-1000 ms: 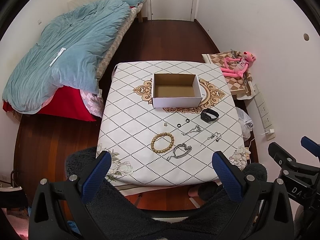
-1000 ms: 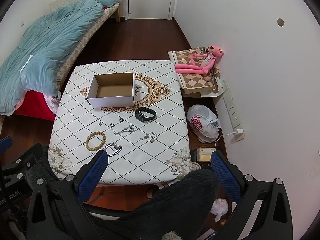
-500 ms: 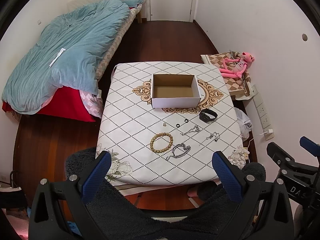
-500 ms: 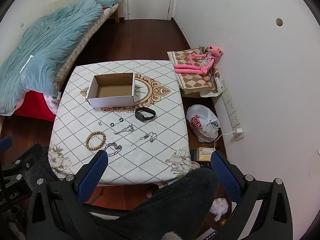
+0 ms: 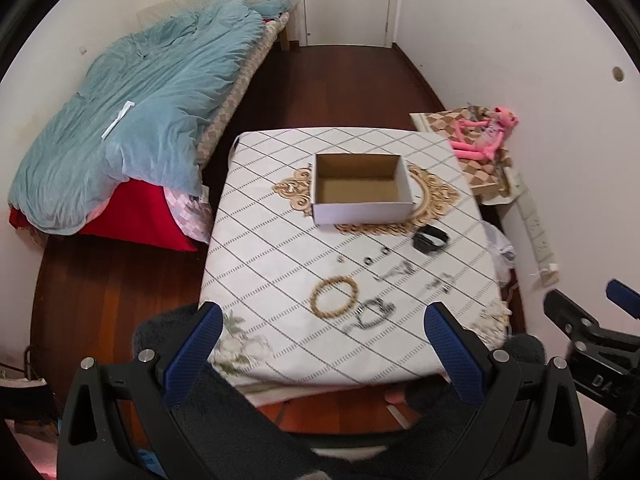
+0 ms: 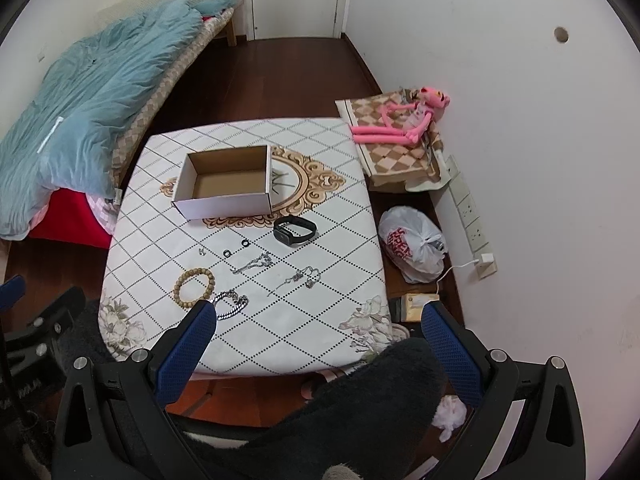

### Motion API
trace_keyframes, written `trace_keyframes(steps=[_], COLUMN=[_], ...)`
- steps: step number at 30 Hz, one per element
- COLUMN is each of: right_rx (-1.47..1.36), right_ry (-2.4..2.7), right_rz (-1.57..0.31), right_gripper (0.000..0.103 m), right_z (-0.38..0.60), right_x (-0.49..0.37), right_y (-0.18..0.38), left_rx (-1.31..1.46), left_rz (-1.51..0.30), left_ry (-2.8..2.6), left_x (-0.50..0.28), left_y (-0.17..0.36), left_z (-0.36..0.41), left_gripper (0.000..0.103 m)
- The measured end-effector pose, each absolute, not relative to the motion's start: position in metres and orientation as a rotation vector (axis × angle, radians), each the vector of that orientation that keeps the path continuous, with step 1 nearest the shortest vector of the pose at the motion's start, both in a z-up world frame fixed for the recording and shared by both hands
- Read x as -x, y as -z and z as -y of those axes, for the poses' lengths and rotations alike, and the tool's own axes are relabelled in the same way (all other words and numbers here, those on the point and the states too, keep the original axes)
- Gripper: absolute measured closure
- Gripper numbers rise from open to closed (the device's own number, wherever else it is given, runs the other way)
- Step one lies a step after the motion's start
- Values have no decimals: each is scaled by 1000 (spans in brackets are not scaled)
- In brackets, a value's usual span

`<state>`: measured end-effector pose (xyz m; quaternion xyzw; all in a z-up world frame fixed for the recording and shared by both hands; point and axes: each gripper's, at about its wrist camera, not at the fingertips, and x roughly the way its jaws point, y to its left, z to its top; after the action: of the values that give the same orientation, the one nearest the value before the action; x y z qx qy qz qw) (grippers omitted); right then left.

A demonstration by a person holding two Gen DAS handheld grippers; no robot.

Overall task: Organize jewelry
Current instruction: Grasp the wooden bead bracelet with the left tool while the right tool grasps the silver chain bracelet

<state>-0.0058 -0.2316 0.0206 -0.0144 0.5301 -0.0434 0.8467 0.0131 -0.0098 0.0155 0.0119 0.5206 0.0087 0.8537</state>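
Both grippers are held high and short of the worktop (image 6: 280, 336), nothing in either. The left gripper (image 5: 320, 344) has its fingers (image 5: 192, 354) spread wide; the right gripper (image 6: 316, 344) likewise has its fingers (image 6: 186, 354) spread wide, with only air between them.

The open cardboard box (image 6: 226, 182) serves as landmark. It stands on the worktop's centre medallion and appears empty. All jewelry lies on the gripper side of the box, none in it: a black band (image 6: 295, 231) just off the box's near right corner; two small dark rings (image 6: 236, 248) and a tiny stud nearer the grippers than the box front; two thin chains (image 6: 276, 270) nearer still; then a wooden bead bracelet (image 6: 194, 285) and a heavy silver chain (image 6: 231, 305), farthest from the box and closest to the near edge.

Judgement: sorting has not begun. The bead bracelet and silver chain lie ahead of and below both grippers. In the left wrist view they sit almost centred between the fingers; in the right wrist view they sit by the left finger. The left gripper seems better aligned. The silver chain's long axis runs slantwise across the line toward the box.
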Motion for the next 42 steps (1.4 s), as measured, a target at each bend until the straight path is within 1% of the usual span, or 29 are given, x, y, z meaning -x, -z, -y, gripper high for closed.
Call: trace_keyframes(steps=[3,6,11,13,14,20,21,24,29,31,35,36,37,38,39,42], right_rx=[17,17,-7,-8,-14,-10,-9,6,17,21,92,121,125,126,126,66], right_ry=[95,89,42,41,29,-28,-37,-59,-89,-93,-92,-91,-99,-100,-97,-106], right_rz=[-1161,-1216,-1331,-1370,-1381,-1450,-1459,-1482,-1519,-1540,-1524,-1511,-1498,-1487,-1486,-1481], right_gripper=[0,0,0,5,6,19,21,22,30,37,45,53,69,80,94,95], right_z=[229,223,204,197,193,168,164,152,137,133,122,120,118,117,118,126], right_x=[-12,-31,-58,-66,-70,-86,-89,-94,-98,-98,-94,-93,-91,-90,-89,-89], right_y=[8,46,122,149,161,215,222,240,257,264,269,269,268,268,268,266], left_rx=[-45,-59,-71,-67,-71,-79,-78,-77,-72,-70,-70,-72,-73,-74,-73,-71], left_rz=[-1111,-1167,-1264,-1300,-1307,-1368,-1373,-1392,-1413,-1423,-1434,-1436,-1438,-1439,-1440,-1447], left_ry=[-57,-75,-86,-83,-89,-102,-103,-103,-109,-109,-111,-110,-108,-105,-104,-97], left_x=[-33,-53,-75,-79,-82,-95,-97,-100,-104,-105,-105,-105,-105,-105,-104,-102], left_y=[9,41,96,115,124,167,172,185,199,202,207,207,208,209,210,212], left_z=[3,-3,-13,-18,-19,-31,-32,-36,-40,-42,-45,-45,-44,-44,-45,-43], left_gripper=[0,0,0,0,0,0,0,0,0,0,0,0,0,0,0,0])
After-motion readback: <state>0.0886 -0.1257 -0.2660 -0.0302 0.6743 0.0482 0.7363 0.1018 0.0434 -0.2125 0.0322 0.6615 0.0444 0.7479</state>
